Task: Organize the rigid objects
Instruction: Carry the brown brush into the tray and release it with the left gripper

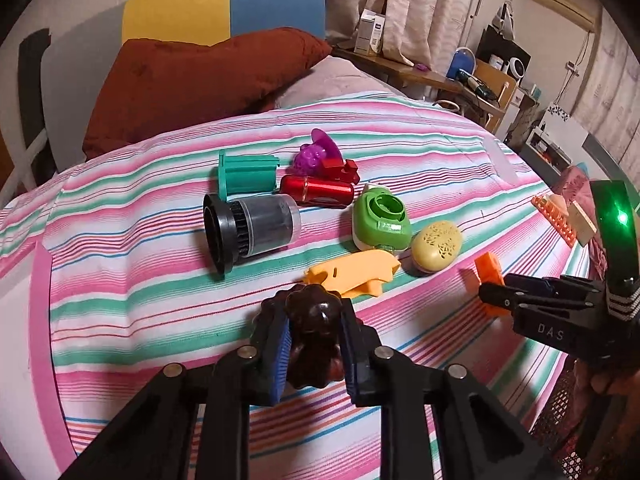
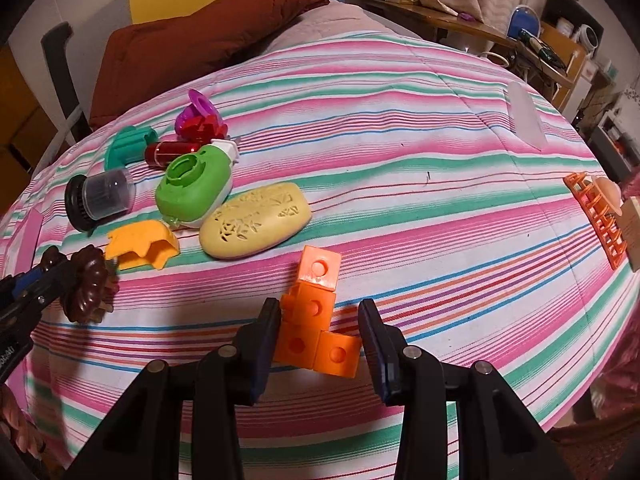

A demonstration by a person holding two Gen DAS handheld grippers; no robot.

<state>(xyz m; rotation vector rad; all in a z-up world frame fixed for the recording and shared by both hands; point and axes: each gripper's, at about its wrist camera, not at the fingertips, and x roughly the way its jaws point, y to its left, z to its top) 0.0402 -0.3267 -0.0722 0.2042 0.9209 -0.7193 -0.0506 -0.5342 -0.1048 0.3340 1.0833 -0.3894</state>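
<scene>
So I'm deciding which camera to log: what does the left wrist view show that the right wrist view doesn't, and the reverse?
Only the left wrist view shows the blue pads pressing both sides of the dark brown fluted plastic mould, and the right gripper's green light.

Only the right wrist view shows the orange plastic cube chain whole, lying between the right gripper jaws, which stand open.

Both show the striped bedcover, the green plastic dispenser, the yellow oval perforated case and the orange plastic rack.
</scene>
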